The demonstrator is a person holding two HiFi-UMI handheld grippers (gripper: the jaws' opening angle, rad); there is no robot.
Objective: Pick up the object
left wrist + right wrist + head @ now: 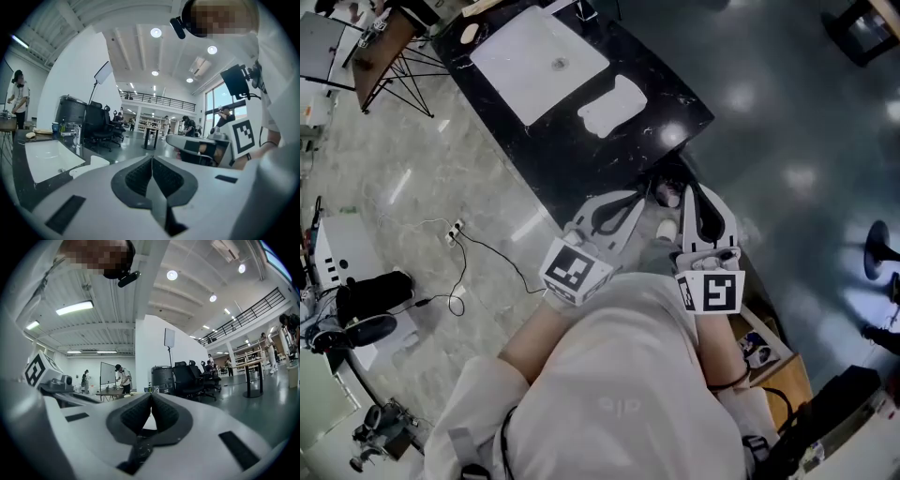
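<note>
Black table ahead, left gripper beside right gripper, jaws shut

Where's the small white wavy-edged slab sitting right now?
In the head view, upper middle: the small white wavy-edged slab lies flat on the black marble table, just below-right of the large white rectangular tray.

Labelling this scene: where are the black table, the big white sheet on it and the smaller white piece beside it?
black table (572, 159), head view, bare dark top.
big white sheet (534, 58), head view, its middle.
smaller white piece (612, 105), head view, its middle.
</note>
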